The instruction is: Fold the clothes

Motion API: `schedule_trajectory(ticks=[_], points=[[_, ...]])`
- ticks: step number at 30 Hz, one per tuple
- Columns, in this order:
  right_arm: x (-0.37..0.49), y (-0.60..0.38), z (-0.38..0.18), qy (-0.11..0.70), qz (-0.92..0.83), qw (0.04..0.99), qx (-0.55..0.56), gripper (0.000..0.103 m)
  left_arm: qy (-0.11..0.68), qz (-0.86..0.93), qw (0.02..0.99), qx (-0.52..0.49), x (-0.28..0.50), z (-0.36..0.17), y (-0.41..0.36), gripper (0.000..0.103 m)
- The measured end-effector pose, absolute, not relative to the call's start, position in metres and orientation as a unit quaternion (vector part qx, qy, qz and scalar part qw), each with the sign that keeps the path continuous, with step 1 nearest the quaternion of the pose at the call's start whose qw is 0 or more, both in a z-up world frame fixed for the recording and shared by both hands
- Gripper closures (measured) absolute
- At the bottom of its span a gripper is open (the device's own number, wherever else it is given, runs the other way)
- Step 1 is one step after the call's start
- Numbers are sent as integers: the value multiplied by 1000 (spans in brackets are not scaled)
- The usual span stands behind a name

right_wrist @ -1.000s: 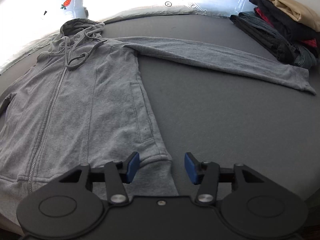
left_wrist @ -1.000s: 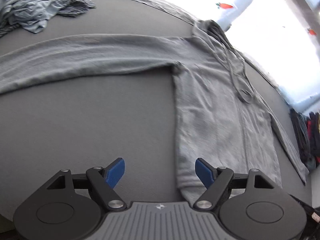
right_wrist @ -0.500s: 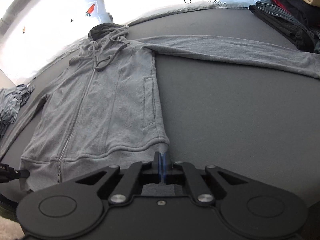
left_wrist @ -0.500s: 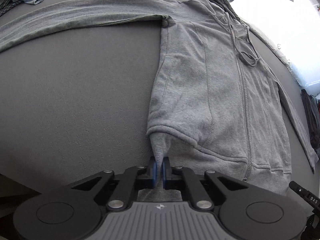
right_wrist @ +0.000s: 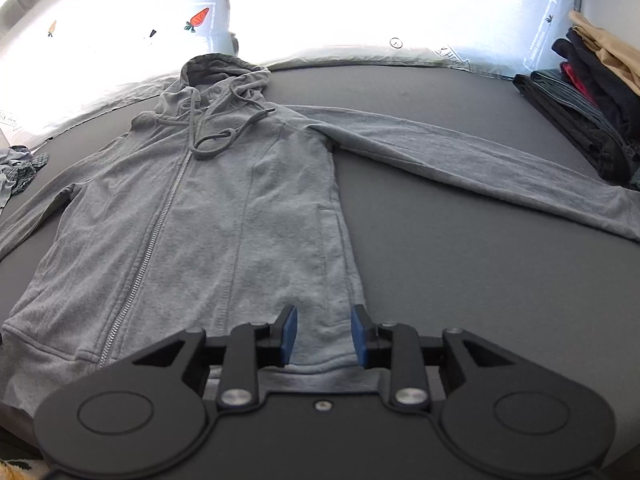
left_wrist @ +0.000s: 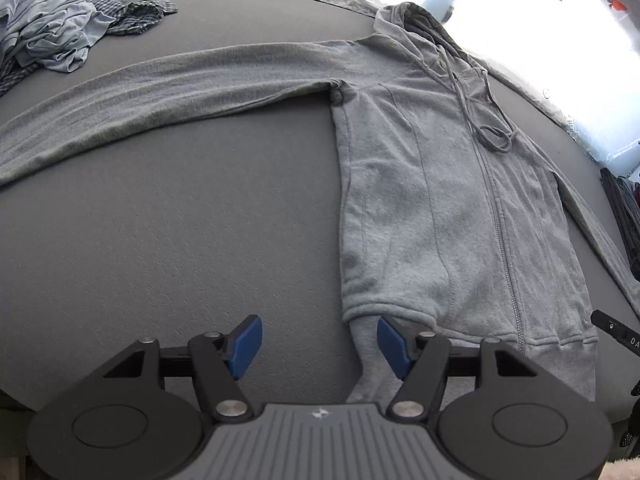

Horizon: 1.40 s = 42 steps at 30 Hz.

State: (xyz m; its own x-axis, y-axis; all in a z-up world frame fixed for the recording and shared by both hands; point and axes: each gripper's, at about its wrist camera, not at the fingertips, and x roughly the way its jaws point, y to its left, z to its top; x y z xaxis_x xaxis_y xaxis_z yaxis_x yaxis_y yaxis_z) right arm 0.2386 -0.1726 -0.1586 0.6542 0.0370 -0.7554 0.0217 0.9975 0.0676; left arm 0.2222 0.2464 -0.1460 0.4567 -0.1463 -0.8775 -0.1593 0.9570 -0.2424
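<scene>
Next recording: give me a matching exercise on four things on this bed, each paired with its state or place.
Things:
1. hoodie
2. drawstring
3. dark folded stack
4. crumpled bluish clothes

States:
A. piled at the far right edge
B. lying flat, zipped, sleeves spread out
C. heaped, unfolded, at the far left
D. looped on the chest below the hood

Pairs: 1-B, 2-D, 3-A, 4-C

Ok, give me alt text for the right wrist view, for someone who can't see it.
A grey zip hoodie lies flat, front up, on a dark grey surface, one sleeve stretched out to the right. The right tongs are opening over its bottom hem, blue pads not gripping. Folded dark clothes are stacked at far right.
</scene>
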Motion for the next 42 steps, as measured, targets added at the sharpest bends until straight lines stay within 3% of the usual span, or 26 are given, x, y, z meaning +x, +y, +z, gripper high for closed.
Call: schedule_trajectory(ticks=[2,4,6,8,10,14,17,21,23,27,30,33,34,35,42], points=[[246,-153,-162,417,-4,908,34,57,521,22,840,-150,227,-145,269,25],[255,-132,-167,422,-14,906,37,55,521,40,838,-154,231,-144,294,25],[263,-116,-171,423,-22,905,41,42,518,61,837,-164,233,-143,319,22],[268,-99,-174,415,-36,908,46,12,514,90,834,-178,237,-144,349,18],[273,-83,-179,408,-57,910,45,4,510,130,827,-200,239,-147,384,18],[277,-65,-195,411,-92,906,53,0,481,191,809,-279,234,-155,451,18],[268,-55,-204,367,-133,919,59,0,464,235,794,-313,227,-158,491,16],[259,-44,-213,318,-176,929,62,0,474,266,782,-306,224,-167,524,13],[259,-45,-211,317,-179,929,64,0,469,252,786,-313,225,-170,531,3],[260,-45,-211,318,-179,929,63,0,469,268,799,-265,239,-172,522,3],[260,-45,-211,318,-180,929,64,0,444,278,816,-246,244,-170,522,25],[261,-45,-211,318,-179,929,64,0,422,321,810,-249,245,-169,527,54],[261,-46,-211,319,-178,929,64,0,417,338,807,-247,245,-169,528,74],[262,-46,-211,319,-176,929,64,0,414,348,805,-244,246,-168,529,86],[266,-52,-210,326,-155,930,60,0,379,273,863,-192,283,-138,489,92]])
